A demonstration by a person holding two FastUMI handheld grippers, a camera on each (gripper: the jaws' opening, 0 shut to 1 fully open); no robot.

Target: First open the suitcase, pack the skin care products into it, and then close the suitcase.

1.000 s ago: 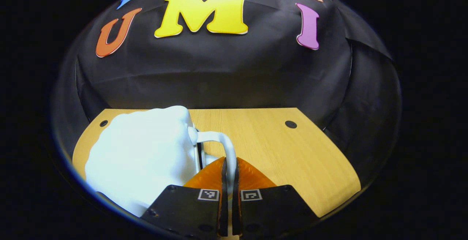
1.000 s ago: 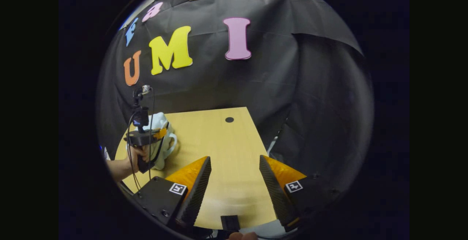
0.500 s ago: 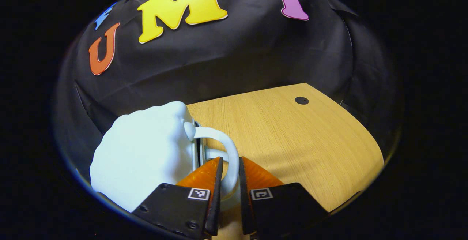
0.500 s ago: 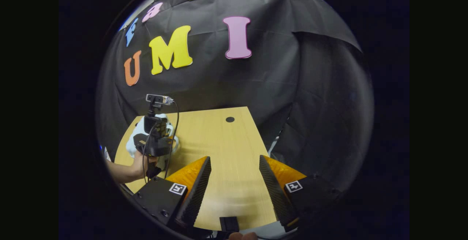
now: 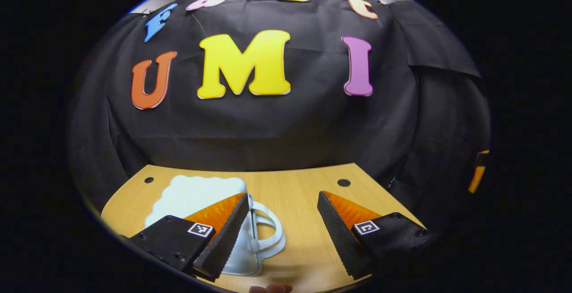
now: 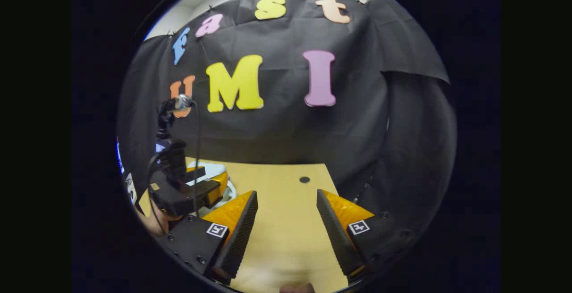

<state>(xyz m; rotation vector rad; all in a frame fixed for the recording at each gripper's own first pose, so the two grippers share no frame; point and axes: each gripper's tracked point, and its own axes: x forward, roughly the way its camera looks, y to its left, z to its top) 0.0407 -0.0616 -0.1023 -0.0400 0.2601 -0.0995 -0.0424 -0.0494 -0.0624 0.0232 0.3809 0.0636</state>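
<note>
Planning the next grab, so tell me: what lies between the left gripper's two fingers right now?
In the left gripper view, the left gripper is open; between its fingers lie the white suitcase's handle and bare wooden table.

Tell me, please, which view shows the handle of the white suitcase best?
The left gripper view: the suitcase lies close on the table, its looped handle plain between the open left gripper fingers. The right gripper view shows only a small white part behind the left gripper.

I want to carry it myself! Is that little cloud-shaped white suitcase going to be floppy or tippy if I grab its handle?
Probably stiff: the white suitcase looks like a smooth moulded shell, and its handle keeps a firm loop shape. It seems small, so likely light. Lying flat on the table, it shouldn't tip, but its glossy surface might slide if pushed.
</note>
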